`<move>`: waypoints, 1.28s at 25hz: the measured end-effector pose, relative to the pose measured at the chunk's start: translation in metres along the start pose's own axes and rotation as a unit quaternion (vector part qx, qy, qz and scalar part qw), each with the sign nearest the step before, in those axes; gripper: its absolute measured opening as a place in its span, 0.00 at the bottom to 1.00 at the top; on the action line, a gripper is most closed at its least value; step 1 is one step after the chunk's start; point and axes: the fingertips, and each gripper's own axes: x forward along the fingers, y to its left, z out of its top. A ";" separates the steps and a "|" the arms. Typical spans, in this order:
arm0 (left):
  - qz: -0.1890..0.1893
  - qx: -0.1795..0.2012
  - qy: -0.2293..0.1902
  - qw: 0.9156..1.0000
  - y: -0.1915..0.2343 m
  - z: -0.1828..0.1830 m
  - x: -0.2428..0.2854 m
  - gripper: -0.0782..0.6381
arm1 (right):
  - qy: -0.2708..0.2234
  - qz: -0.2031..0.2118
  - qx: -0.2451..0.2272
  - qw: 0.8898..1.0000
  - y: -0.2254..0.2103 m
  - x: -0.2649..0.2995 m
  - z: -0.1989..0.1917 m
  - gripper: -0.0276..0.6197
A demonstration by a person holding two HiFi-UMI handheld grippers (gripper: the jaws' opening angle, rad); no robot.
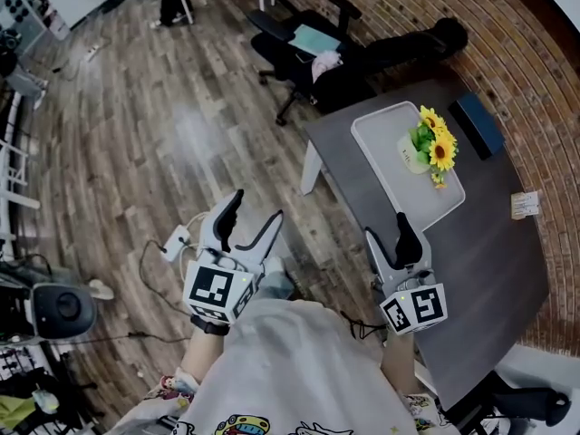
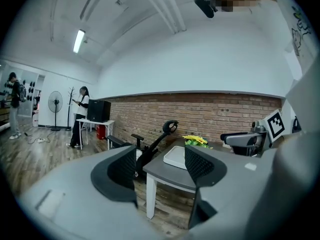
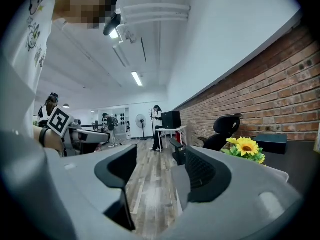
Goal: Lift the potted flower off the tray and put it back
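Observation:
The potted flower (image 1: 433, 145), yellow sunflowers with green leaves in a pale pot, stands upright on the white tray (image 1: 390, 166) on the dark grey table (image 1: 489, 261). My left gripper (image 1: 258, 205) hangs over the wooden floor, left of the table, open and empty. My right gripper (image 1: 384, 225) hovers at the table's near edge, short of the tray, also open and empty. In the left gripper view the open gripper (image 2: 160, 166) frames the tray (image 2: 175, 158) and flower (image 2: 196, 141) far ahead. In the right gripper view the flower (image 3: 246, 148) sits right of the open gripper (image 3: 160, 171).
A dark blue box (image 1: 478, 125) lies on the table beyond the tray, and a paper card (image 1: 525, 205) near the brick wall. A black office chair (image 1: 299, 39) stands past the table's far end. A power strip with cables (image 1: 177, 241) lies on the floor. A person (image 2: 80, 115) stands far off.

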 end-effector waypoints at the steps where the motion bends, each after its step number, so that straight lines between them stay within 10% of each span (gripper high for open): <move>1: -0.002 0.001 0.000 1.000 0.008 0.001 0.003 0.54 | -0.001 -0.005 0.001 1.000 0.000 0.006 0.001 0.50; 18: -0.064 -0.010 0.035 0.997 0.043 -0.011 0.041 0.55 | 0.025 -0.069 0.027 0.997 -0.005 0.036 -0.014 0.58; 32: -0.143 0.014 0.036 0.989 0.030 0.018 0.159 0.60 | 0.004 -0.165 0.034 0.986 -0.109 0.058 0.000 0.64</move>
